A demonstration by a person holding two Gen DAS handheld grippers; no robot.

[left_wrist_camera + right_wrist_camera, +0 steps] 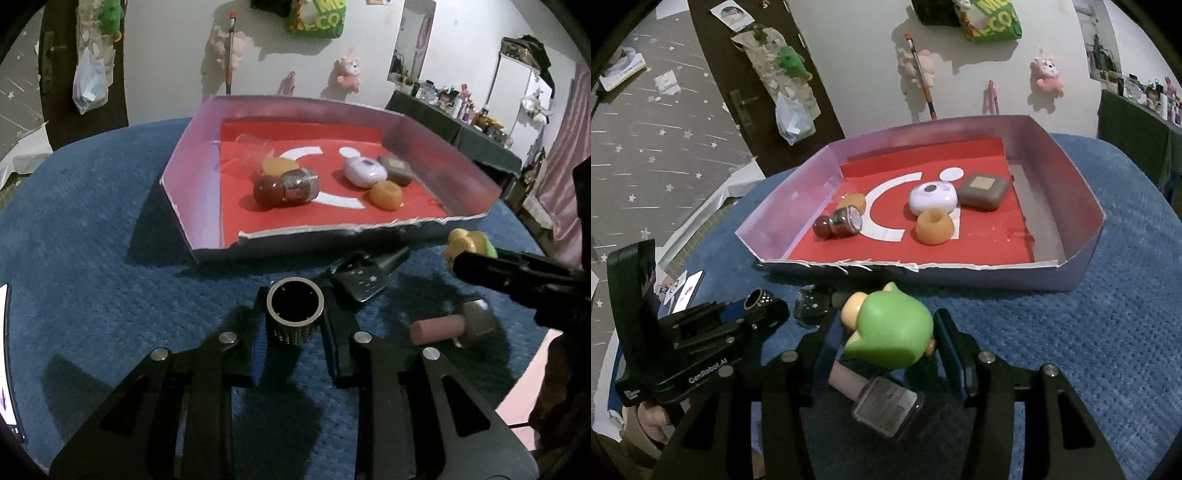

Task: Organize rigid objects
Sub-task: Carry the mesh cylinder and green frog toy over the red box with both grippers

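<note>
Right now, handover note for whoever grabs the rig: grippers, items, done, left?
Left gripper: fingers around the perforated metal cylinder, upright, by the look of it gripped, still over the blue cloth.
Right gripper: shut on the green toy figure, lifted, short of the box.
Done, in the box: brown ball, small jar, white round case, brown square case, orange ring, an orange piece behind the jar.
Left on the cloth: nail polish bottle, dark starred piece, plus both held items.
</note>
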